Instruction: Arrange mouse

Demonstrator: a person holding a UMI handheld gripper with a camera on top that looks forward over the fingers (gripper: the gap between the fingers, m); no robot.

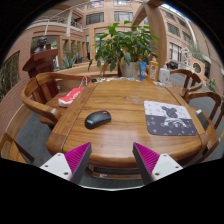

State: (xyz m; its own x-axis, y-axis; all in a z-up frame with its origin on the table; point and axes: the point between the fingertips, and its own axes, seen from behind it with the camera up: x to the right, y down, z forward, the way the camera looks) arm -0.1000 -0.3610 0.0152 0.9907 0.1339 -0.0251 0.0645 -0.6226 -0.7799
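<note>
A black mouse (pixel 98 119) lies on the wooden table (pixel 125 100), left of centre and well beyond my fingers. A grey mouse pad (pixel 167 118) with a white pattern lies on the table's right part, apart from the mouse. My gripper (pixel 112 160) hovers at the near table edge, its two magenta-padded fingers (pixel 73 158) spread wide with nothing between them.
A potted green plant (pixel 124 45) and several bottles (pixel 150 70) stand at the table's far side. Wooden chairs (pixel 40 95) surround the table; a red and white thing (pixel 70 96) lies on the left chair. A building rises behind.
</note>
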